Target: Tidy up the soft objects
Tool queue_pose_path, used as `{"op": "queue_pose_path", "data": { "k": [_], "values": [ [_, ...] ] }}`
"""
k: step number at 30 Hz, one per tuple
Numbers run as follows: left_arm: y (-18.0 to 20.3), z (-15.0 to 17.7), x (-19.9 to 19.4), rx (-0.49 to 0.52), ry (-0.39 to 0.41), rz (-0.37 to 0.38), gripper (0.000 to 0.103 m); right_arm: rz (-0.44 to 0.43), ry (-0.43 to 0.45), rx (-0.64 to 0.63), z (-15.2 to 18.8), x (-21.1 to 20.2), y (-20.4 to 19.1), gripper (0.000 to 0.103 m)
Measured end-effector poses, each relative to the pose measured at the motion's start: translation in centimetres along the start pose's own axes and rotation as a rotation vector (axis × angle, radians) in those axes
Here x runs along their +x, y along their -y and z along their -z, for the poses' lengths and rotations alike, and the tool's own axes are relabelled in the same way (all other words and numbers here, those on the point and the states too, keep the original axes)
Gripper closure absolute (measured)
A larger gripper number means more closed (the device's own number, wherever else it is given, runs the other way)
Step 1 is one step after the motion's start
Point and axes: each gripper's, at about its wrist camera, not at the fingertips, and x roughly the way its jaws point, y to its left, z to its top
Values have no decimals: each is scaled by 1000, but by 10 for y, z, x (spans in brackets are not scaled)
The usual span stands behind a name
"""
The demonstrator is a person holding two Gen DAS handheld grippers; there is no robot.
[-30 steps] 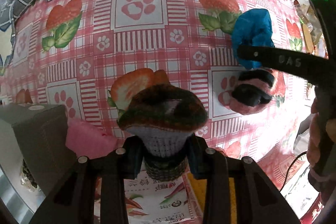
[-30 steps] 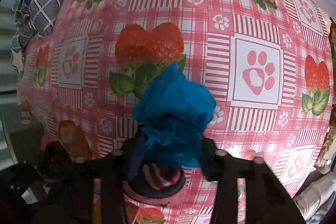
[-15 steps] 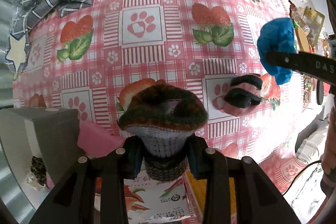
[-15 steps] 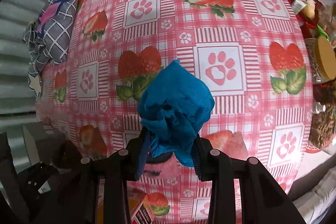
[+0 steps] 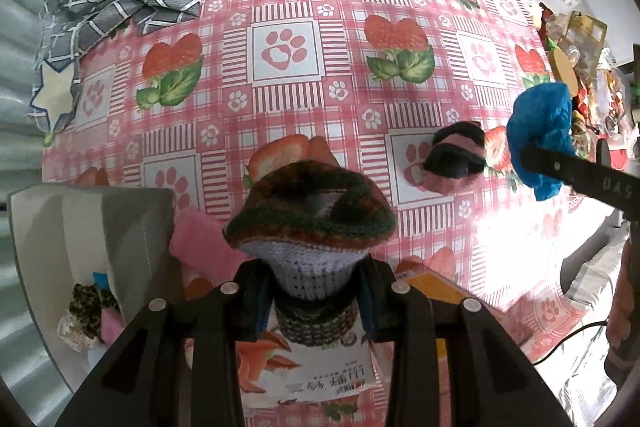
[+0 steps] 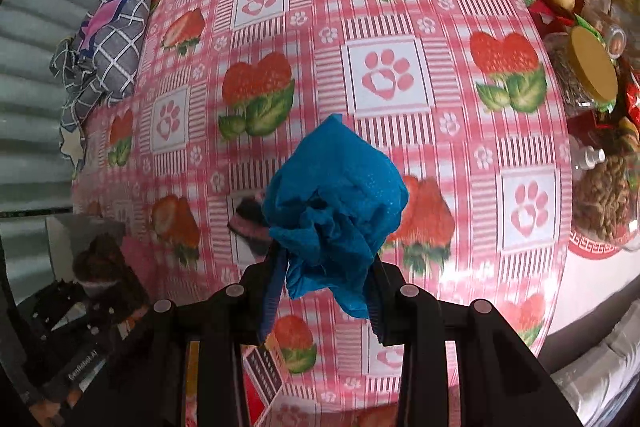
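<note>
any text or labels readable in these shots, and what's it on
"DAS": white letters on the right gripper's black finger, cut off at the frame edge.
"GenRobot.AI", roughly: on the left gripper's black body, small and tilted.
Printed packet under the left gripper: Chinese characters, upside down, too blurred to read.
Red box under the right gripper: white print, too small to read.

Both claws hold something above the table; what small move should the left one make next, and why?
Probably carry the brown-green knitted bundle, pinched in the left claw, sideways over the grey box: the box already holds soft items and sits just beside it.
</note>
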Motion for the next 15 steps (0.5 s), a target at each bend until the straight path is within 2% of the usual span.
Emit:
{"op": "queue_pose_path", "data": {
  "k": [5,15],
  "values": [
    [1,12,3,7,4,3,65,9,-1,-1,22,-5,-1,65],
    [2,56,0,37,-5,4,65,30,-17,-10,72,-8,-1,65]
  ]
}}
